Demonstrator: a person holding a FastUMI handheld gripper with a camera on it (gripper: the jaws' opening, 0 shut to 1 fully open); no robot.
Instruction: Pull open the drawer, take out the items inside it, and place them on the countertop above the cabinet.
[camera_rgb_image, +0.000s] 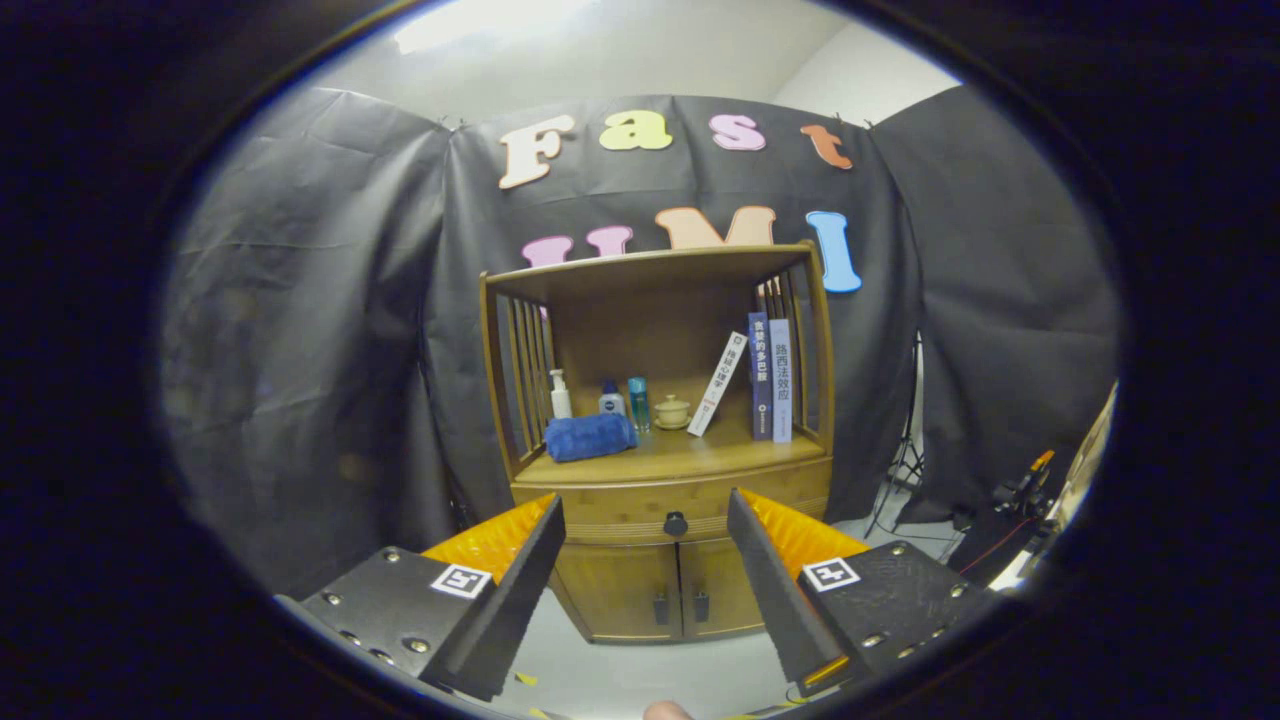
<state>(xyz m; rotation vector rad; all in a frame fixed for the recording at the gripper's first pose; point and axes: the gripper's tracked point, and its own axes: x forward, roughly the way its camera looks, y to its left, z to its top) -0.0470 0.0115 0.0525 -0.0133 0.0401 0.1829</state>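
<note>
- We see the gripper (645, 590) held well back from the cabinet (670, 560), fingers spread wide, nothing between them.
- Drawer (672, 505) sits flush with the cabinet front, directly under the countertop (700, 455); its dark round knob (675, 523) lies beyond the fingers, in the gap between them.
- Drawer contents are hidden, so we cannot tell whether anything is inside.
- Countertop holds a rolled blue towel (590, 437), a pump bottle (560, 394), two small bottles (625, 400), a lidded cup on a saucer (672, 411) and three books (760, 380).
- Stage, our judgement: a shut drawer with a loaded countertop fits either items waiting inside or items already up top and the drawer pushed back. We cannot settle which.
- Drawer look: light wood front, faintly bowed, single central knob; two small doors (675, 600) with dark handles below it.
</note>
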